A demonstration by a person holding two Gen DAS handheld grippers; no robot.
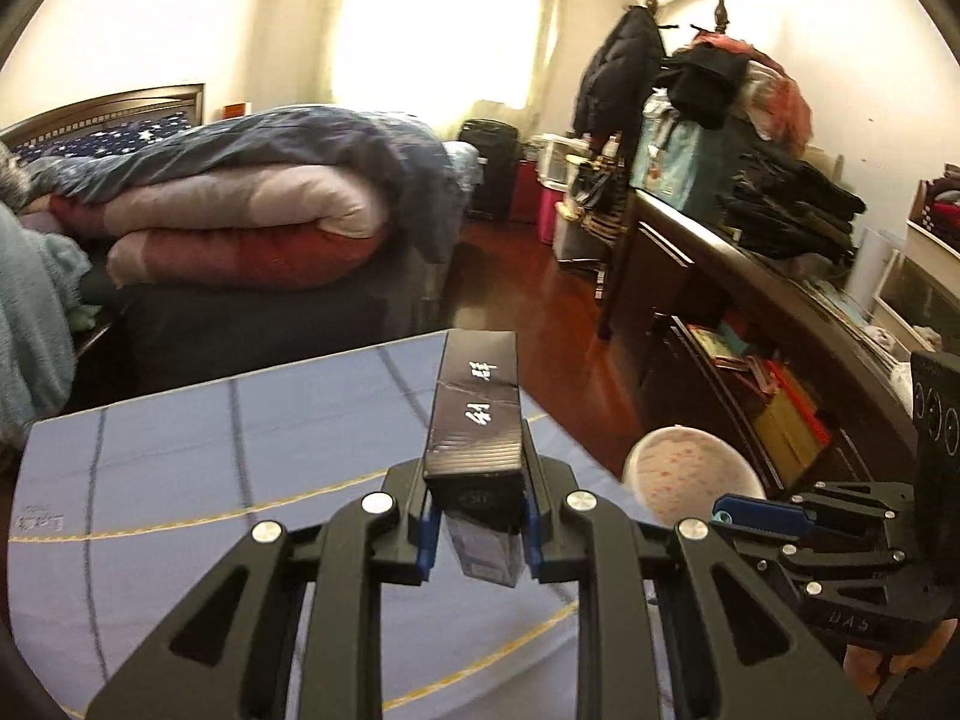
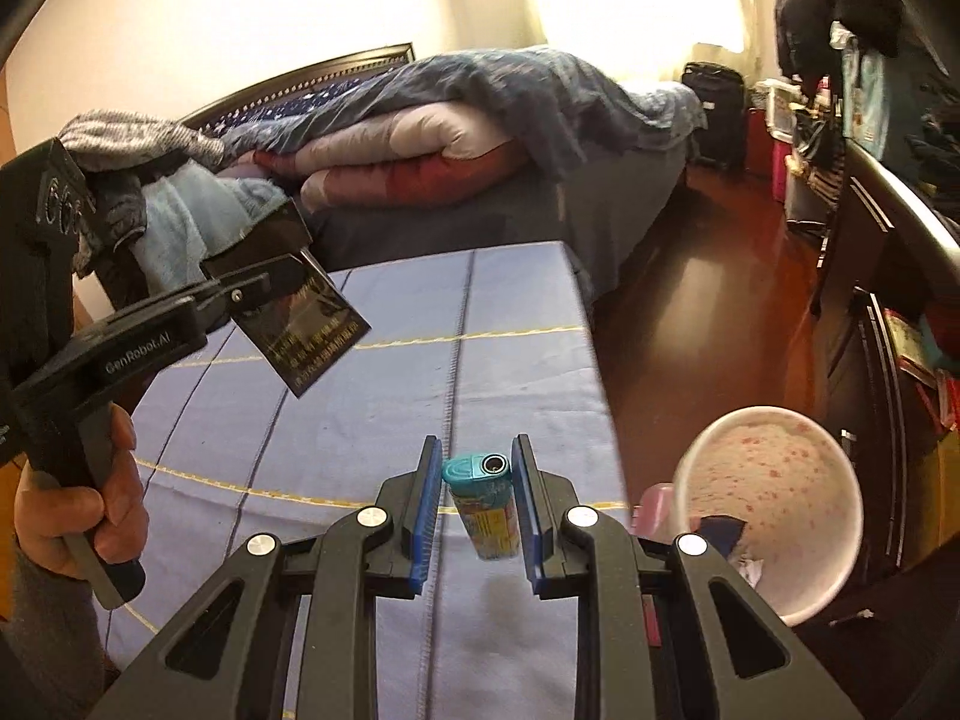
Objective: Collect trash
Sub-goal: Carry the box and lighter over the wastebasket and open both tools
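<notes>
My left gripper (image 1: 477,474) is shut on a long black box (image 1: 477,402) with white characters and holds it above the blue quilted surface (image 1: 210,450). The box also shows in the right wrist view (image 2: 306,330), held at the left. My right gripper (image 2: 477,480) has its jaws around a teal lighter (image 2: 483,504); the left pad (image 2: 426,492) stands a little apart from it, and the lighter looks lifted off the surface. A white paper bin (image 2: 774,480) with pink speckles stands off the surface's right edge, with scraps inside. It shows in the left wrist view (image 1: 690,468) too.
A bed with folded duvets (image 1: 252,222) lies beyond the blue surface. A dark desk (image 1: 750,252) piled with clothes runs along the right, over a red wooden floor (image 1: 540,312). A pink item (image 2: 651,510) lies next to the bin.
</notes>
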